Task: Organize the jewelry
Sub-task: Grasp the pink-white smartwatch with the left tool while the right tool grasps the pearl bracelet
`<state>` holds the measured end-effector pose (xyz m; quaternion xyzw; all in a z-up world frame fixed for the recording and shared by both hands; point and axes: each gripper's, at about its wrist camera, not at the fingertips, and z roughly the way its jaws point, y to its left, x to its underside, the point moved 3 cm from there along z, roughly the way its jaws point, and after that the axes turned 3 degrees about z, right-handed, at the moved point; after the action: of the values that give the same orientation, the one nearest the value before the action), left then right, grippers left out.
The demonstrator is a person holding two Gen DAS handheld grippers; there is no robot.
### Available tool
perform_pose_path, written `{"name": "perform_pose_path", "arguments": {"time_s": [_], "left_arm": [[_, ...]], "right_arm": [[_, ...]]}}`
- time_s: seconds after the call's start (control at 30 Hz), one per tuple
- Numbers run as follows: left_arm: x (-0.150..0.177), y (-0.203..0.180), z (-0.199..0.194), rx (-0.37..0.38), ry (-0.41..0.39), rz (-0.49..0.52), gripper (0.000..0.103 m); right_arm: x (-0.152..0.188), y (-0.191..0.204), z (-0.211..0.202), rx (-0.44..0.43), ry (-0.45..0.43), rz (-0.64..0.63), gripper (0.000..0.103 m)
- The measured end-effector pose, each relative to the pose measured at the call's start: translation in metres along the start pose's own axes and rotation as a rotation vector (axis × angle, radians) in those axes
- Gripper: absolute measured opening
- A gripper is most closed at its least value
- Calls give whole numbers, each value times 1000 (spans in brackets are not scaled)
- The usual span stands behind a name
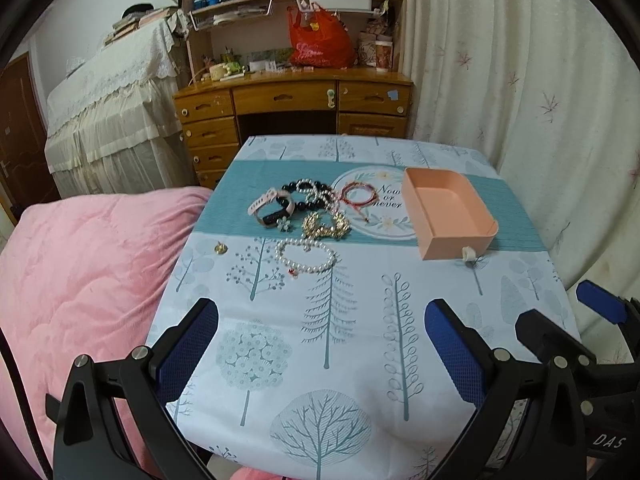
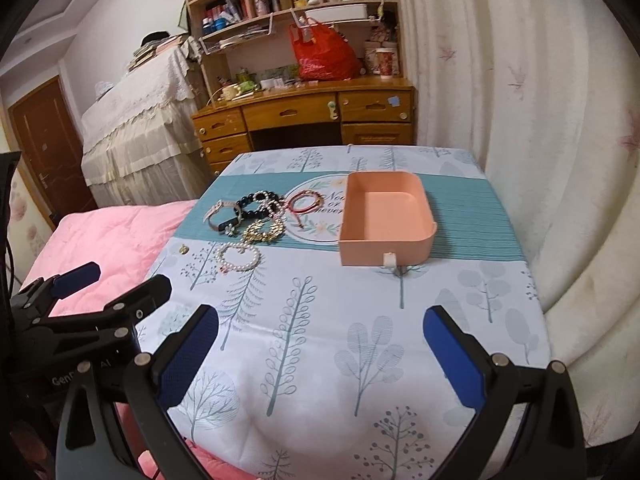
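A heap of jewelry lies on the tree-print tablecloth (image 1: 320,340): a pearl bracelet (image 1: 307,255) (image 2: 239,258) nearest me, a gold piece (image 1: 325,227) (image 2: 264,230), a black bead bracelet (image 1: 310,196), a pink watch (image 1: 273,209) (image 2: 223,214) and a red cord bracelet (image 1: 359,194) (image 2: 305,202). An empty pink drawer-like box (image 1: 448,216) (image 2: 386,220) sits to their right. My left gripper (image 1: 320,344) and right gripper (image 2: 320,344) both hover open over the table's near edge, well short of the jewelry, holding nothing. In each view the other gripper also shows at the side.
A small gold charm (image 1: 219,247) lies alone near the table's left edge. A pink quilt (image 1: 80,280) covers the bed at left. Behind the table stand a wooden desk (image 1: 292,100) with shelves and a red bag (image 1: 320,40); curtains (image 1: 520,80) hang on the right.
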<state>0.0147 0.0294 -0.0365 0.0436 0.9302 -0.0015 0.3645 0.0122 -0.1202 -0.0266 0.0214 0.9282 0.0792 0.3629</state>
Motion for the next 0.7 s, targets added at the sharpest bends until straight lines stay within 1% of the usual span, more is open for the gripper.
{"name": "perform_pose_path", "arguments": {"time_s": [0.07,0.13,0.2,0.27,0.37,0.47,0.57,0.7], "left_arm": [[5,7,9,14,23,-15,102],[9,15,20,32,47,-37,102],[15,25,31,34,68,-65,102],[21,36,40,10,68,-70,102],[26,49,50,-35,53,-34,102],[27,64,62,-38,82,-26,102],[24,81,76,-13,111,-13,102],[3,105,105,-8,132,-8,102]], "right_arm": [[1,8,8,-21,-1,-19,103],[-2,15,18,-65,-6,-34,103],[-2,22,28,-95,-3,-41,103],[-4,32,40,-127,-2,-61,103],[-4,49,57,-165,-15,-113,103],[-6,63,70,-204,-40,-164,103],[-4,71,88,-234,-29,-212,103],[1,76,115,-277,20,-236,103]]}}
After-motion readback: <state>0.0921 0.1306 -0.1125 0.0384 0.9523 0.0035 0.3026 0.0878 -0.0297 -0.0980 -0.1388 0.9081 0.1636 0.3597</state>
